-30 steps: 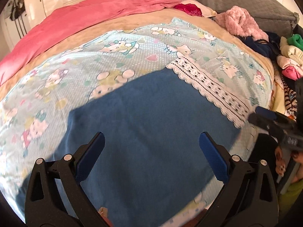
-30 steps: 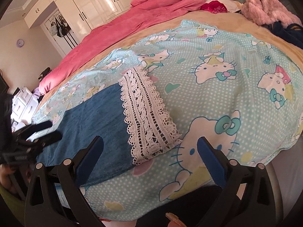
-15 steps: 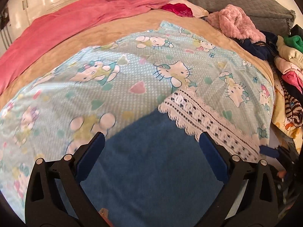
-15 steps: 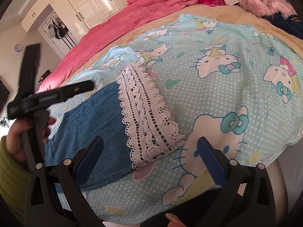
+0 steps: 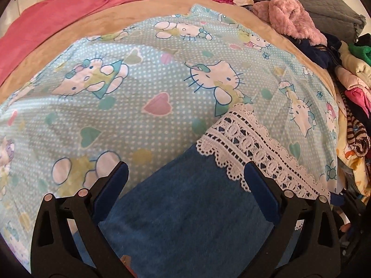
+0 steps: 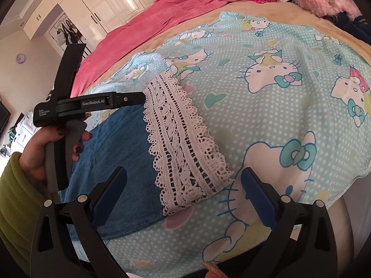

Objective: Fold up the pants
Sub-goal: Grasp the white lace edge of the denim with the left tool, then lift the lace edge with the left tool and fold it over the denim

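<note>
Denim pants [image 6: 120, 159] with a white lace hem [image 6: 183, 143] are lying flat on a pale blue cartoon-cat bedsheet [image 6: 289, 120], near its front edge, with the lace band running diagonally along their right end. At the far left of the right wrist view, the left gripper [image 6: 129, 98] is being held by a hand [image 6: 39, 153] in a green sleeve [image 6: 16, 203]; its tip is reaching the far corner of the lace, though contact cannot be made out. In the left wrist view, the left gripper [image 5: 185, 178] is being held with its blue pads spread wide over the denim [image 5: 192, 220], gripping nothing. Further right, the right gripper [image 6: 184, 183] is likewise being held wide apart and empty, above the near end of the lace. A pink duvet [image 6: 167, 20] is lying bunched behind the sheet, and mixed clothes [image 5: 347, 88] are piled at the right edge.
</note>
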